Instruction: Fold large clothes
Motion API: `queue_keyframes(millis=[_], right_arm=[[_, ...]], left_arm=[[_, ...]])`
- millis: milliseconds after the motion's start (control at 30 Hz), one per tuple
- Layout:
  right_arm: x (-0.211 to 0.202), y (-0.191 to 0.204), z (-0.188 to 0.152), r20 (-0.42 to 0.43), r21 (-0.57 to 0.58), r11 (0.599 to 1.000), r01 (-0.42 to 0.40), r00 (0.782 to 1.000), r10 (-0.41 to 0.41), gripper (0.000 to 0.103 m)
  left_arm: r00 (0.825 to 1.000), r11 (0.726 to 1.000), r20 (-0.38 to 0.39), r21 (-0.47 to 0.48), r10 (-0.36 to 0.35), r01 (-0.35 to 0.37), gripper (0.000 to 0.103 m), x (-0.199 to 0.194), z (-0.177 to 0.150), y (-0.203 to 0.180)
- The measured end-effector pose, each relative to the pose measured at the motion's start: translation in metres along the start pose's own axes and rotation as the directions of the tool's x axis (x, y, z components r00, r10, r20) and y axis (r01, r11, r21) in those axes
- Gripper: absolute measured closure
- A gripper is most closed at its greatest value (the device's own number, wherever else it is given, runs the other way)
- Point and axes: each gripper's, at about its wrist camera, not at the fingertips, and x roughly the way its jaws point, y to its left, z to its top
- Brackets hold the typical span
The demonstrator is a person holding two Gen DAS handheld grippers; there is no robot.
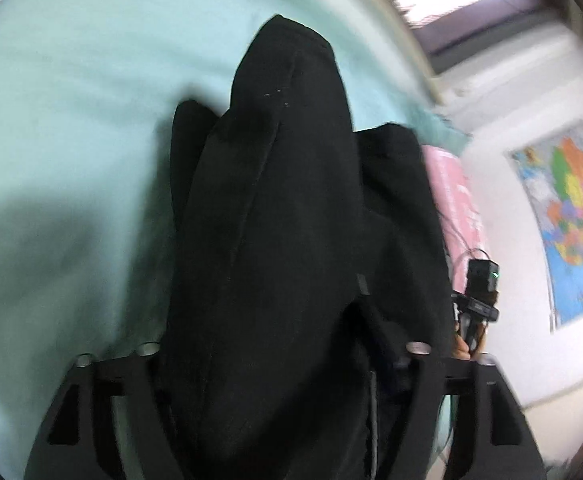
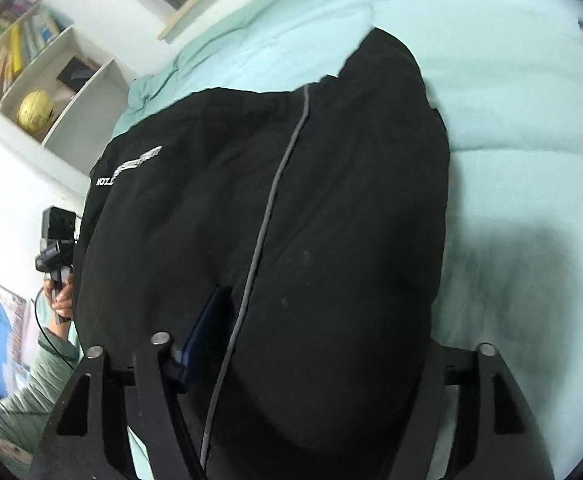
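Note:
A large black garment [image 1: 275, 240] hangs from my left gripper [image 1: 283, 364], which is shut on it; the cloth drapes over the fingers and hides the tips. The same black garment [image 2: 291, 220], with a grey seam line and a white logo, hangs from my right gripper [image 2: 291, 360], shut on it with the tips covered. Both hold it lifted above a mint green bed [image 1: 71, 120], which also shows in the right wrist view [image 2: 511, 100]. The other hand-held gripper shows at the edge of each view: the right one [image 1: 479, 300] and the left one [image 2: 55, 248].
A pink cloth [image 1: 455, 200] lies at the bed's edge. A coloured map [image 1: 571, 220] hangs on the white wall. White shelves [image 2: 59, 68] with books and a gold ball [image 2: 35, 110] stand beside the bed. A person's green sleeve [image 2: 39, 392] is at the lower left.

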Motion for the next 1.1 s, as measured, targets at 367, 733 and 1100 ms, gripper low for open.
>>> queue_keyframes(millis=[367, 733, 1100], right_arm=[[-0.022, 0.031, -0.017, 0.146, 0.003, 1.0, -0.002, 0.989, 0.001, 0.062], [-0.131, 0.133, -0.079, 0.271, -0.085, 0.995, 0.042, 0.962, -0.017, 0.069], [-0.08, 0.099, -0.111, 0.089, 0.031, 0.975, 0.218, 0.971, -0.22, 0.053]], left_arm=[[0.981, 0.995, 0.189, 0.083, 0.044, -0.061, 0.066, -0.041, -0.032, -0.066], [0.954, 0.972, 0.28, 0.232, -0.102, 0.036, 0.066, -0.155, -0.126, -0.164], [0.985, 0.996, 0.15, 0.005, 0.082, -0.083, 0.058, -0.105, -0.194, -0.066]])
